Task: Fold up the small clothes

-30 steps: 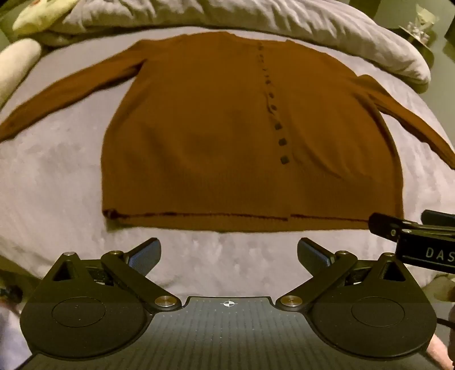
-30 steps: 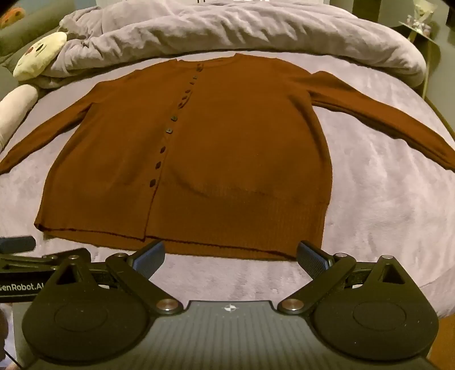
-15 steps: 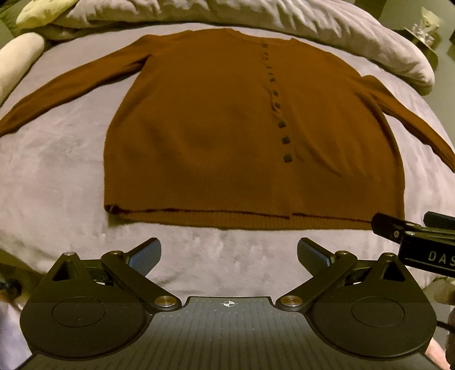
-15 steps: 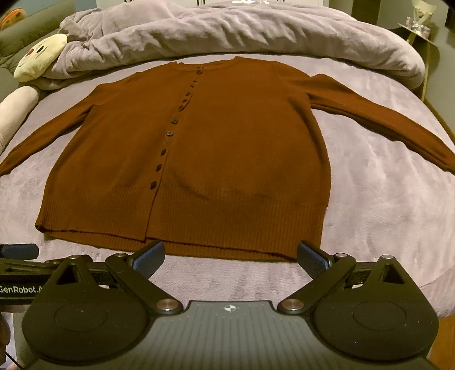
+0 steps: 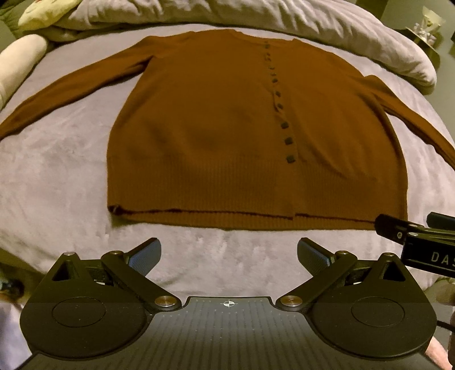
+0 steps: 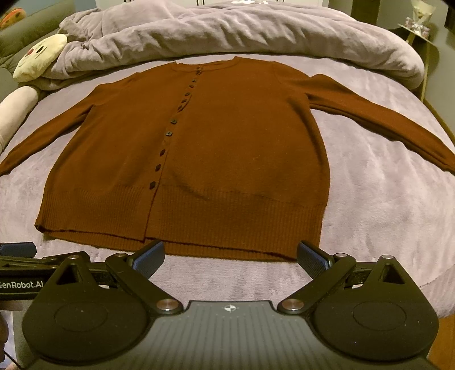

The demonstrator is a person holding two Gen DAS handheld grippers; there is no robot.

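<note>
Left wrist view: the brown cardigan (image 5: 227, 136) lies flat on the bed (image 5: 51, 182), buttoned, sleeves spread. The left tongs (image 5: 229, 253) are released, hovering just before its hem. Right wrist view: the right tongs (image 6: 230, 256) are released, fingertips at the cardigan (image 6: 227, 159) hem.

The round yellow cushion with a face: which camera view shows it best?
The right wrist view: the cushion shows its face beside the grey duvet. The left wrist view catches only a pale, blurred part of it at the top left edge.
</note>
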